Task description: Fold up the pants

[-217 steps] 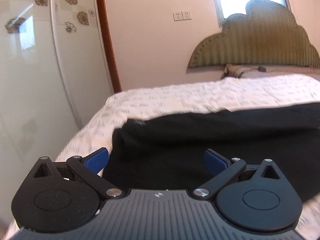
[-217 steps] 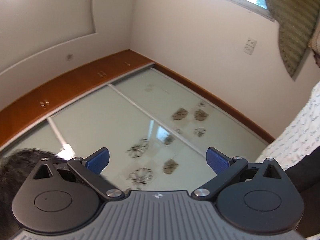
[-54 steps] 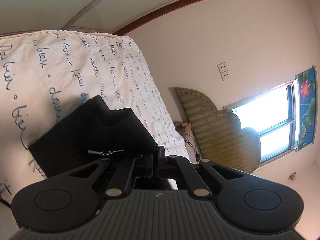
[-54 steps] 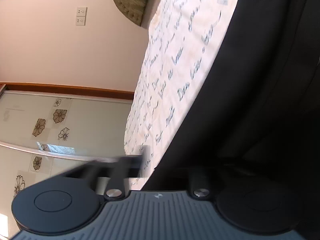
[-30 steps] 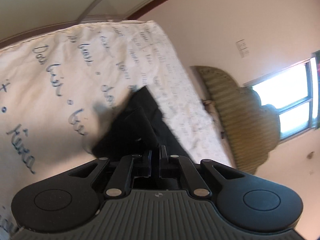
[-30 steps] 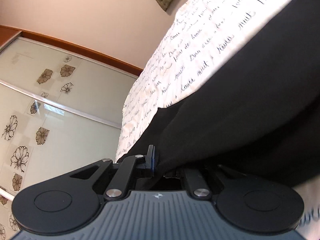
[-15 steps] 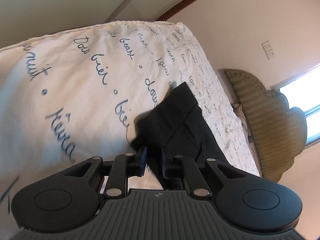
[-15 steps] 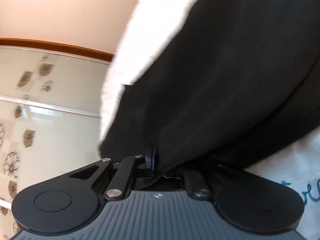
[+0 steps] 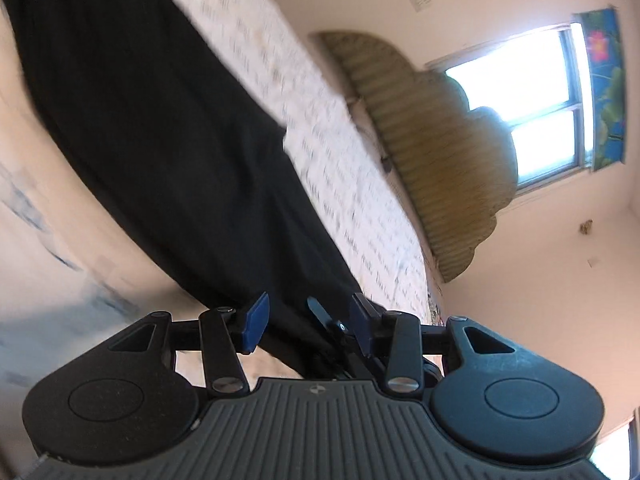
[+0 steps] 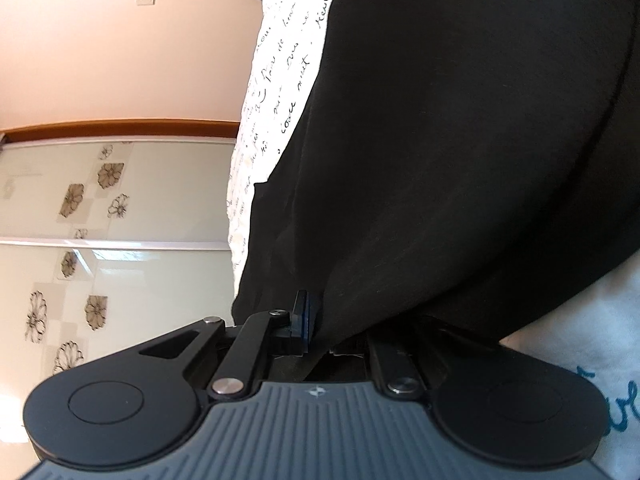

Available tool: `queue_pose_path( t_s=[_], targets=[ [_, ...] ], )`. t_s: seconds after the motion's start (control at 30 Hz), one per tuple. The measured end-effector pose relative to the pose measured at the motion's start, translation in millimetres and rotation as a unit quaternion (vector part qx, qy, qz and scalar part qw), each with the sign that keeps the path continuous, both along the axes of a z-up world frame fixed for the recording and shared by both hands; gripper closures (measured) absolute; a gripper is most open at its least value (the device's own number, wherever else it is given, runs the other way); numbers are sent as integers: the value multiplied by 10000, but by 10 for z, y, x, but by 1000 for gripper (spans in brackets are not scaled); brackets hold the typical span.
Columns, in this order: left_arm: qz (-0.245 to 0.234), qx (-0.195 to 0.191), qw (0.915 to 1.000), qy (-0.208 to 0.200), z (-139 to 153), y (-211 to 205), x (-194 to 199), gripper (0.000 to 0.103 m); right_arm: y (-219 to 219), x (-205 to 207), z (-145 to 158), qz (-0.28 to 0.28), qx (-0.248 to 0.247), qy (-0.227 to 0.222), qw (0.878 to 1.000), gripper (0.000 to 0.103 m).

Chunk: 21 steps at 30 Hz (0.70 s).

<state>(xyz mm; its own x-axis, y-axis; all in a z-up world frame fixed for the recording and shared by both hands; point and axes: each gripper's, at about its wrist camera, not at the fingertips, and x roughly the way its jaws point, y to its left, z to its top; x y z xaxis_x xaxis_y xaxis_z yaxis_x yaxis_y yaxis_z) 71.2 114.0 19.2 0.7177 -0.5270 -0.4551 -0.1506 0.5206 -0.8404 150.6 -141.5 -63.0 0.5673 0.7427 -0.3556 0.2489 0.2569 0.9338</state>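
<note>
Right wrist view: right gripper [image 10: 316, 330] clamped on edge of black pants [image 10: 460, 152], likely anchoring the fold. Left gripper [image 9: 306, 324] parted, cloth passing between, seemingly unpinched. Pants stretched along the bed [image 9: 352, 168].

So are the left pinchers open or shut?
Open. The left gripper shows a wide gap between its blue pads, with the black pants lying between them.

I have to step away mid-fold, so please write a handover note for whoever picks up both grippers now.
Left gripper: open, fingers apart around the black pants, not clamping.
Right gripper: shut on the pants' edge.
Pants lie stretched along the bed with the script-print sheet.
Done: the pants are laid out long; how far they are folded can't be told.
Left: regrip with the left, finish the folds.
</note>
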Motion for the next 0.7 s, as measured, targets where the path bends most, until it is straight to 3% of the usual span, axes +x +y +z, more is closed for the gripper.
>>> queue_pose_path(
  t_s=[0.1, 0.33, 0.57, 0.7],
  targets=[
    [-35, -248, 9993, 282, -107, -197, 141, 56, -69, -68, -44, 0, 121, 2, 9999, 96],
    [95, -332, 9968, 727, -236, -357, 229, 55, -212, -113, -174, -92, 663, 163, 9976, 96],
    [84, -159, 9966, 801, -209, -457, 272, 54, -365, -202, -257, -215, 1144, 331, 9927, 96],
    [435, 284, 9956, 780, -214, -468, 359, 54, -399, -283, -274, -240, 1203, 298, 9920, 96]
  ],
)
